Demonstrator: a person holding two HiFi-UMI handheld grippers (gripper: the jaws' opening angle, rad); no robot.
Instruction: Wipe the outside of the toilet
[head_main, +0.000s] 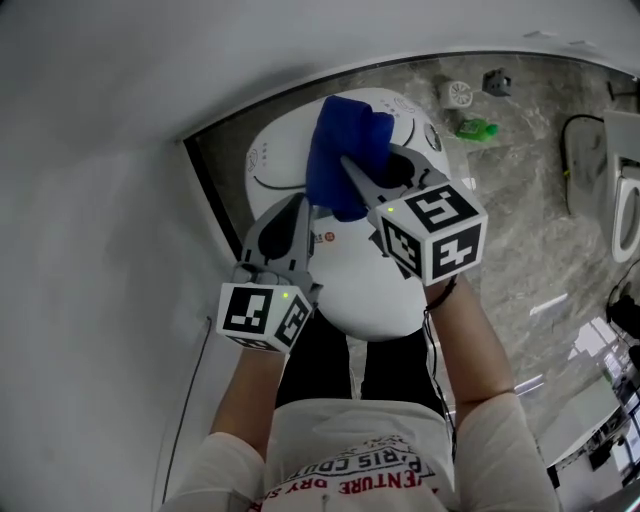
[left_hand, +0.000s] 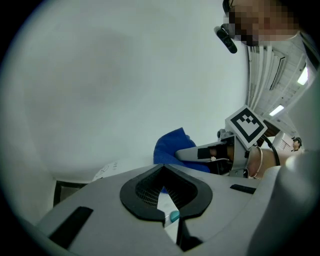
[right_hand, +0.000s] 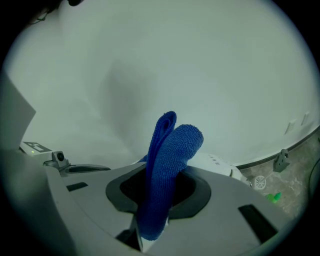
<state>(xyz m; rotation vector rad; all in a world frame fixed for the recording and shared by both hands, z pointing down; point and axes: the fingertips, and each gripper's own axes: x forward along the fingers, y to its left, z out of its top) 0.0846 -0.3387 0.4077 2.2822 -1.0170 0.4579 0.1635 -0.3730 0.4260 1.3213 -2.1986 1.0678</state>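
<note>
Tightly, jaws of right gripper (head_main: 348, 170) clamp blue cloth (head_main: 338, 135).

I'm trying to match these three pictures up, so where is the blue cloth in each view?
Head view: cloth upper centre, clamped in the right gripper, above the toilet.
Left gripper view: cloth just right of centre, beyond the jaws, in the right gripper.
Right gripper view: cloth dead centre, standing up between the jaws.
Shared landmark: the white toilet, low left and low right in the gripper views.
</note>
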